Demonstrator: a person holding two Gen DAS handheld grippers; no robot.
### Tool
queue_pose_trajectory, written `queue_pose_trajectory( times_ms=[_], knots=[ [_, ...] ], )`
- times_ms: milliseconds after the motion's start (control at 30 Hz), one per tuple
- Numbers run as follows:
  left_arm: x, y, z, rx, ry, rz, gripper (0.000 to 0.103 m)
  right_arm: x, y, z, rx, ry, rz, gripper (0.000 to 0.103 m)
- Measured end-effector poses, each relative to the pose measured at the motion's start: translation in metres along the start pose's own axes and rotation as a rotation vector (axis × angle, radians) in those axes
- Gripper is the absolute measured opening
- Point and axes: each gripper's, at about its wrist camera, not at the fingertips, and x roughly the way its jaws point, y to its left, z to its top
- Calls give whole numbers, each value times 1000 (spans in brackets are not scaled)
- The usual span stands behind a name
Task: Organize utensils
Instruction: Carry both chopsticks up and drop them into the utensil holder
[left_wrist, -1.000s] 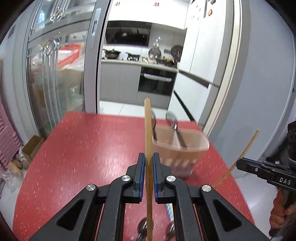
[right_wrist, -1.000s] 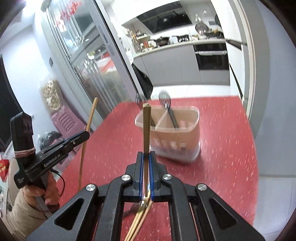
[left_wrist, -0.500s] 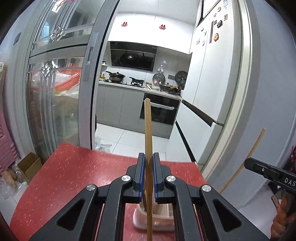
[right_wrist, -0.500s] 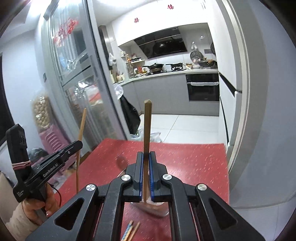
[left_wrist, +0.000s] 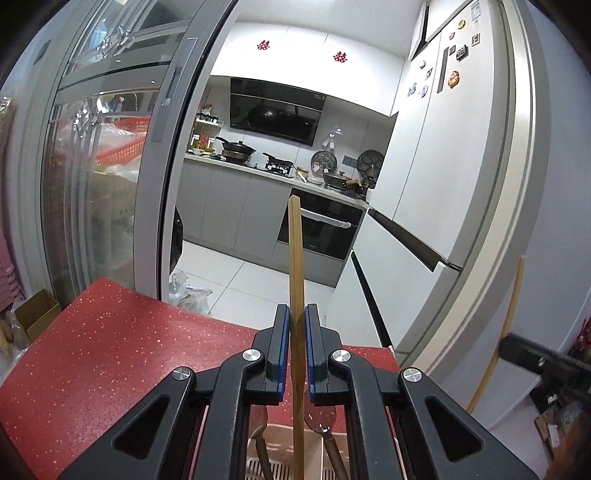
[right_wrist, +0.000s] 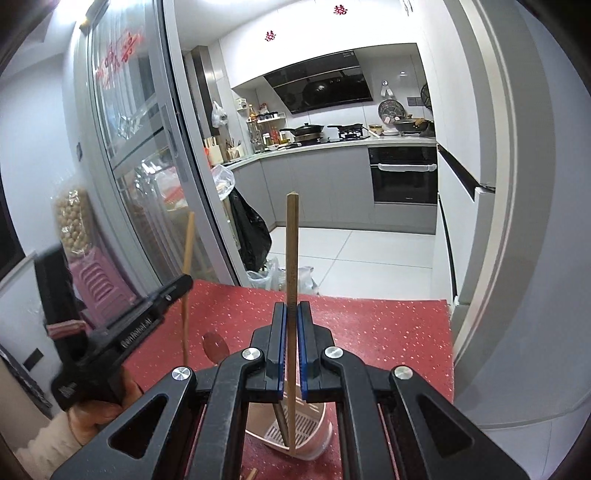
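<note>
Left tongs (left_wrist: 296, 347) nearly closed, blue pads clamped on one bamboo chopstick (left_wrist: 295, 258). Right tongs (right_wrist: 291, 347) fully closed on a second chopstick (right_wrist: 291, 251), darker brown. Both sticks stand near upright, long axis vertical, square butt end up and thin end down toward the pink utensil holder (left_wrist: 273, 458) below me.

Left wrist view: my chopstick runs down through the pads and on in front of the holder's perforated floor; its tip is cut off by the frame edge. Two spoons stand in the holder, brown handles down, one bowl (left_wrist: 320, 419) showing just under the right pad. My right tongs appear blurred at the far right edge, their chopstick leaning slightly.

Right wrist view: holder seen from another side, on the red speckled table (right_wrist: 388, 332). Lower end of my chopstick is over the holder's slotted floor; I cannot tell if it touches. My left hand (right_wrist: 99, 410) grips the other tool at left, with a spoon bowl (right_wrist: 215, 345) visible beside its chopstick. Stick ends (right_wrist: 251, 474) lie on the table at the bottom edge.
</note>
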Motion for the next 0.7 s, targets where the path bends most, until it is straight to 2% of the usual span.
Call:
queue_pose_trajectory(
  times_ms=[300, 500, 700],
  knots=[
    [10, -4, 1, -1, -45, -1, 33, 9, 1, 6, -8, -7, 21, 6],
    [21, -3, -17, 14, -73, 12, 33, 28, -5, -11, -13, 11, 2, 6],
    [33, -9, -37, 80, -87, 43, 33, 45, -10, -31, -32, 36, -11, 6]
  ],
)
